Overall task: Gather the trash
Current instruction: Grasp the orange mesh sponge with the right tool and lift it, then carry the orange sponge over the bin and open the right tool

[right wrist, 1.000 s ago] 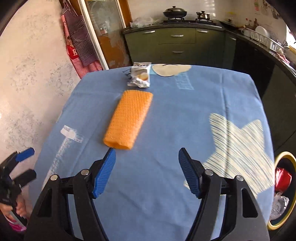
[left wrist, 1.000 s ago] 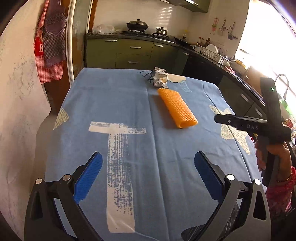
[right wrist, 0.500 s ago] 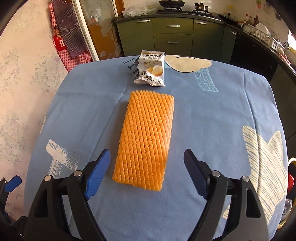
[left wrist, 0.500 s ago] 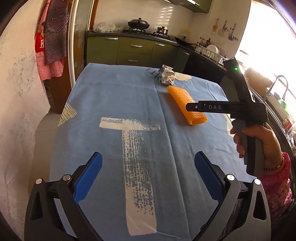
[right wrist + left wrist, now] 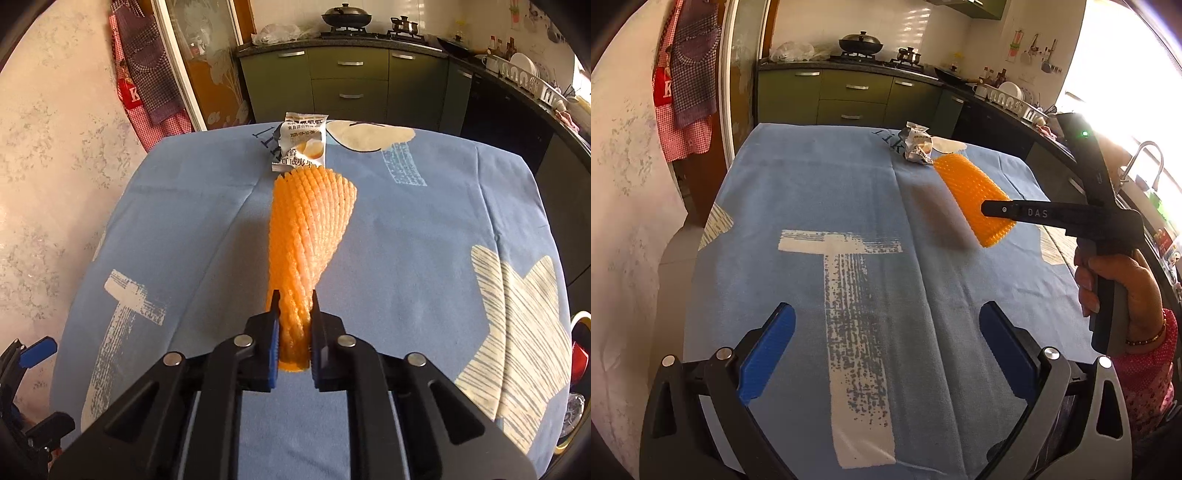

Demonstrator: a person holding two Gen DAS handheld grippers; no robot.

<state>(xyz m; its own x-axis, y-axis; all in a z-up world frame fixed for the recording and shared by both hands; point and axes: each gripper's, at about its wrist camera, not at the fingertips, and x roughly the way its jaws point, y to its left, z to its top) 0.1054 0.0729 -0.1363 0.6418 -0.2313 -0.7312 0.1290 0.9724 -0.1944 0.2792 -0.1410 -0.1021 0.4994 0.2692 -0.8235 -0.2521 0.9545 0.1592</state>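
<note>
— Right, where's the orange foam net sleeve (image 5: 308,236) now?

— Clamped in the right tool (image 5: 293,332). Its jaws have just been closing and they now pinch the sleeve's near end, squeezing it narrow, while the far end fans out wide. From the left wrist view the near end looks raised off the blue tablecloth (image 5: 820,192), with a shadow under it.

— And the other bit of trash?

— A crumpled snack wrapper (image 5: 303,142) lies on the cloth just beyond the sleeve's far end, near the table's far edge. Whether the two touch, I cannot tell.

— What about the left tool (image 5: 886,354)?

— Jaws wide apart, nothing between its blue pads, hanging over the white T-shaped print (image 5: 849,332) on the cloth, well on the near side of the sleeve.

— Any container in view?

— At the right edge of the right wrist view, beside the table and below it, sits a round bin with a yellow rim (image 5: 577,318). Something red and something silvery show inside it; I can't make out more than that.

— And the hand (image 5: 1115,280)?

— It grips the right tool's handle, a pink sleeve (image 5: 1145,373) at the wrist.
</note>
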